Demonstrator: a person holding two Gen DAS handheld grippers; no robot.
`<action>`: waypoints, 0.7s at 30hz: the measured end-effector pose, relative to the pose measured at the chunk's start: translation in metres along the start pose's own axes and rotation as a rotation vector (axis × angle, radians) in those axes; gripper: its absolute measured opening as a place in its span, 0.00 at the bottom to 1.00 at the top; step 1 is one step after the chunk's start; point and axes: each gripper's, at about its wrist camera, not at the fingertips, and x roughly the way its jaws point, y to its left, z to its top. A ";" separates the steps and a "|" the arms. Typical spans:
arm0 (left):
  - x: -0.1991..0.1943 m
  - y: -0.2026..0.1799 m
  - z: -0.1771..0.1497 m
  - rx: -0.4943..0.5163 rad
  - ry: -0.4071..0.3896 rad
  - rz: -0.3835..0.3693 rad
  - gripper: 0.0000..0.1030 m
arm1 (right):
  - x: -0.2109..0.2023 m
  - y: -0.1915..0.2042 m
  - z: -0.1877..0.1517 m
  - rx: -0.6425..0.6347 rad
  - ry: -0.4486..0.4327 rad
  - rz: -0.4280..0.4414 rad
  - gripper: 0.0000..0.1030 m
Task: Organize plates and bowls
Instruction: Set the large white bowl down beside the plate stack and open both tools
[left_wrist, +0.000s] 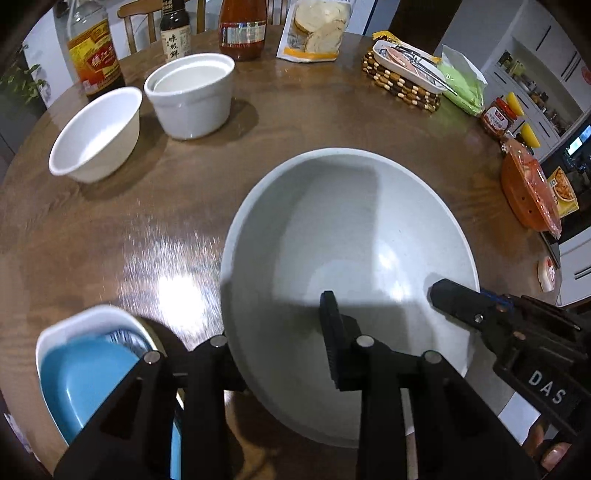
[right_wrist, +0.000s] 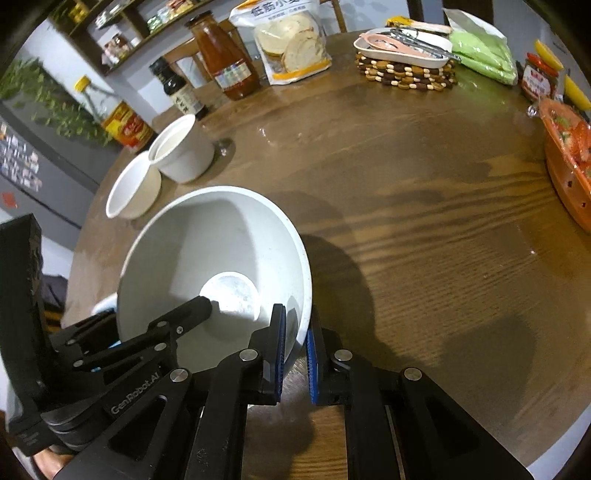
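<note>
Both grippers are matte black plastic linkages studded with round silver pivot screws. The right gripper has ribbed blue pads and white "GenRobot.AI" lettering; the left gripper has black pads.

- A large pale grey bowl sits tilted above the wooden desk, its near rim pinched on both sides.
- A small white bowl stands upright at the far left, just beside a straight-walled white bowl.
- A blue plate lies in a white dish at the near left.
</note>
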 end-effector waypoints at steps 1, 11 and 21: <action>0.000 -0.001 -0.003 -0.005 -0.003 0.006 0.29 | 0.000 0.001 -0.001 -0.012 0.000 -0.005 0.11; -0.001 -0.002 -0.008 -0.054 -0.041 0.082 0.33 | 0.004 0.013 -0.004 -0.100 -0.015 -0.020 0.12; 0.003 0.008 -0.015 -0.090 -0.029 0.125 0.36 | 0.008 0.021 -0.003 -0.140 -0.007 -0.011 0.12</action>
